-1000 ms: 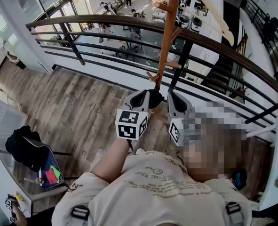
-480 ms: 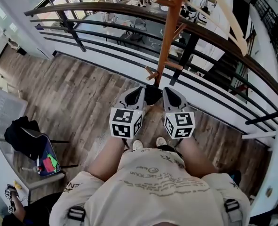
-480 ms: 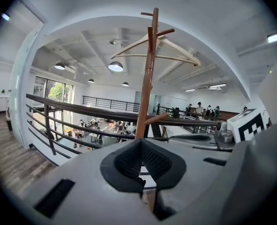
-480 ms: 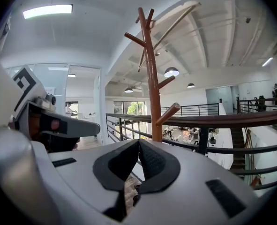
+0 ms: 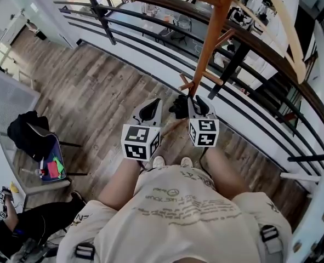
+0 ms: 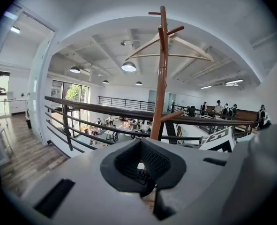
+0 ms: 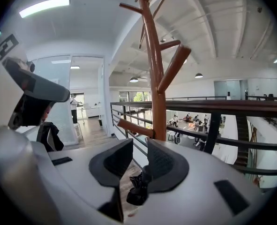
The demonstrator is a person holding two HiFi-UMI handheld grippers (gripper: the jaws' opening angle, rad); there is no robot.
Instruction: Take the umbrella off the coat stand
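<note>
Umbrella [image 5: 178, 106] is shown only by the head view, low on the coat stand [image 5: 211, 37], between the barely parted left gripper [image 5: 151, 109] and the wider-open right gripper [image 5: 197, 104].

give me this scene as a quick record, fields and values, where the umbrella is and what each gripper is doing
setting: wood-floor landing beside a railing
coat stand: upright wooden pole with pegs, just ahead of both grippers
umbrella: black bundle, low, next to the stand's lowest peg, between the two grippers
left gripper: jaws apart, aimed at the stand
right gripper: jaws apart, black bundle low in the gap, grip on it unclear
task status: umbrella seems to be still at the stand
</note>
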